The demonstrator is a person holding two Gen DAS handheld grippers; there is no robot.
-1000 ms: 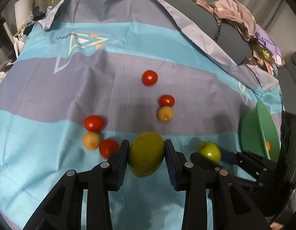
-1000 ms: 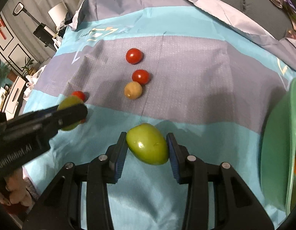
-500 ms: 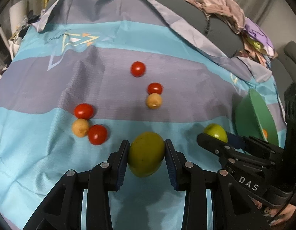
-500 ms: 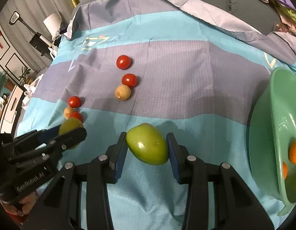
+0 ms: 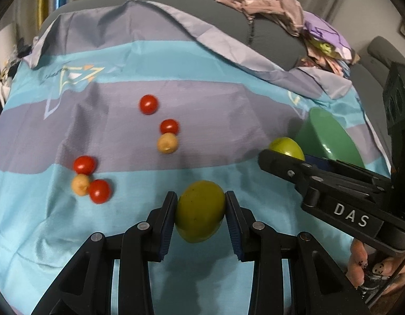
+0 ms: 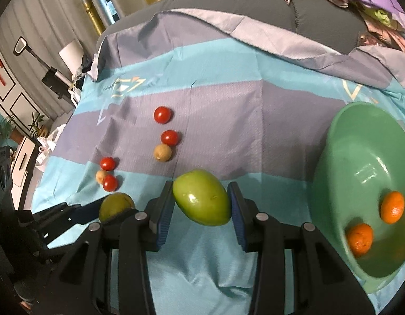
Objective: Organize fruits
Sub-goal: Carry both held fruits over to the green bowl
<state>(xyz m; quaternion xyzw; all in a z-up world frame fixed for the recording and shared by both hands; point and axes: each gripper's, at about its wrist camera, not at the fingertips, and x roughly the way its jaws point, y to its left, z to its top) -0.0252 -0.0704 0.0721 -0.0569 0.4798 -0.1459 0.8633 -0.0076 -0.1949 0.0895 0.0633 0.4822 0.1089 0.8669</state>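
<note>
I carry both fruits to the green bowl [image 6: 333, 141], releasing only once each is low over its rim. My right hand-held gripper [image 6: 201, 204] clamps a green fruit [image 6: 202, 200]; the bowl lies at three o'clock. My left hand-held gripper [image 5: 200, 211] clamps a yellow-green fruit [image 5: 200, 210]; there the bowl sits at two o'clock.

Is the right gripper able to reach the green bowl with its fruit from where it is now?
Probably yes. The right gripper is shut on a green fruit, the green bowl sits just to its right with two oranges in it, and only bare cloth lies between them.
</note>
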